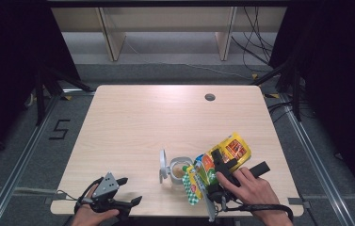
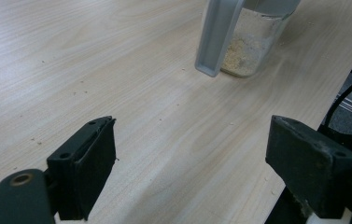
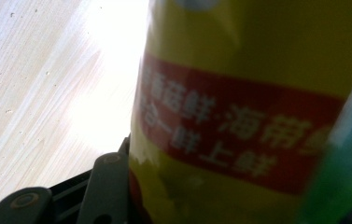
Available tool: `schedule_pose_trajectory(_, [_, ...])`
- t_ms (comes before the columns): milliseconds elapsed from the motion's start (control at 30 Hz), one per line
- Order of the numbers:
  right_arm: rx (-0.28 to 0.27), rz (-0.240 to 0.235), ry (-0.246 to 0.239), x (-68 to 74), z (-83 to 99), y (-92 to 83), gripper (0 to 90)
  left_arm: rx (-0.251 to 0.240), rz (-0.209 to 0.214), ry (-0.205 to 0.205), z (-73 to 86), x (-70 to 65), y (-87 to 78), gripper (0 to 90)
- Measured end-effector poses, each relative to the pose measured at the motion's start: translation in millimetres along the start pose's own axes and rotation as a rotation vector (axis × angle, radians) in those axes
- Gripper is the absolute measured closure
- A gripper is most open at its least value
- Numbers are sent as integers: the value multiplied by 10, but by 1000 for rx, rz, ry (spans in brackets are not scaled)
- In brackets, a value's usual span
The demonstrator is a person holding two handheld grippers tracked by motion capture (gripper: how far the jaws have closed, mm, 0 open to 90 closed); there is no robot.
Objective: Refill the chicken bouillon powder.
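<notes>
My right jaws [image 1: 221,162] pinch the yellow seasoning bag [image 1: 222,155], tilted with its long axis running from 2 o'clock down to 8 o'clock, green mouth over the open glass jar [image 1: 179,170] just at 9 o'clock of them, while my left jaws [image 1: 130,190] rest spread and empty on the table [image 1: 165,117], farther off.

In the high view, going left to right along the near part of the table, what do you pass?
Left gripper with open jaws → flipped-open jar lid → glass jar → yellow packet, gripped by the right gripper.
</notes>
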State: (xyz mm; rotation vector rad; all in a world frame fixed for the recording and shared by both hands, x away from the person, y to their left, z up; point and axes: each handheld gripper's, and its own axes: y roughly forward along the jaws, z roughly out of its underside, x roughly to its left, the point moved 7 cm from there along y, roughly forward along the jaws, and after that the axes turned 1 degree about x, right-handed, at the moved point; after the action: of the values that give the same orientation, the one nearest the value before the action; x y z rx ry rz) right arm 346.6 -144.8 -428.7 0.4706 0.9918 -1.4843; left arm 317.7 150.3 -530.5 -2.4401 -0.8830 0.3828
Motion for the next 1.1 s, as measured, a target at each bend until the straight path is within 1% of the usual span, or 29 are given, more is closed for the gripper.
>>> schedule_pose_trajectory(33, [5, -3, 19, 18, 8, 1, 552, -7, -1, -1, -2, 0, 4, 154])
schedule_pose_trajectory(100, [5, -3, 21, 20, 9, 1, 553, -5, 1, 0, -1, 0, 3, 154])
schedule_pose_trajectory(133, [5, -2, 11, 11, 11, -1, 552, 0, -1, 1, 0, 1, -1, 154])
schedule_pose_trajectory(433, [4, -3, 15, 18, 10, 3, 552, -1, -1, 0, -1, 0, -1, 154])
schedule_pose_trajectory(467, [8, 6, 32, 30, 11, 4, 552, -1, -1, 0, -1, 1, 0, 154])
schedule_pose_trajectory(500, [7, 6, 30, 27, 8, 4, 552, -2, -1, 0, -1, 1, 0, 154])
schedule_pose_trajectory(533, [2, 10, 6, 4, 1, 2, 552, 0, -1, 1, 0, 2, -1, 154])
schedule_pose_trajectory(600, [1, 2, 14, 12, 1, 0, 552, 0, -2, 1, -1, 1, -1, 154])
schedule_pose_trajectory(667, [1, 0, 11, 8, -3, -2, 552, 10, -3, 16, 4, 11, -10, 154])
schedule_pose_trajectory(700, [1, -1, 11, 6, -4, -1, 552, 4, -2, 8, 1, 5, -5, 154])
schedule_pose_trajectory(767, [0, 1, 14, 5, -7, 2, 552, 9, -3, 15, 4, 11, -9, 154])
schedule_pose_trajectory(800, [0, 7, 13, 9, -18, 4, 553, -1, -1, 1, -1, 0, -1, 153])
schedule_pose_trajectory(900, [-9, -2, 11, 18, -30, 12, 552, -3, -3, 1, -1, 0, 3, 154])
schedule_pose_trajectory(967, [-7, 5, 11, 17, -30, 13, 552, 1, -1, 3, 0, 0, -2, 154])
schedule_pose_trajectory(1000, [-5, 5, 15, 20, -28, 15, 552, 7, -3, 13, 2, 11, -9, 153])
schedule_pose_trajectory(1033, [-5, 5, 15, 20, -28, 15, 552, 7, -3, 13, 2, 11, -9, 154])
schedule_pose_trajectory(1067, [-5, 5, 16, 20, -28, 16, 552, -6, -1, 3, -3, 5, 0, 154])
schedule_pose_trajectory(1100, [-6, 3, 14, 20, -31, 19, 552, -1, -2, 11, 0, 10, -4, 154])
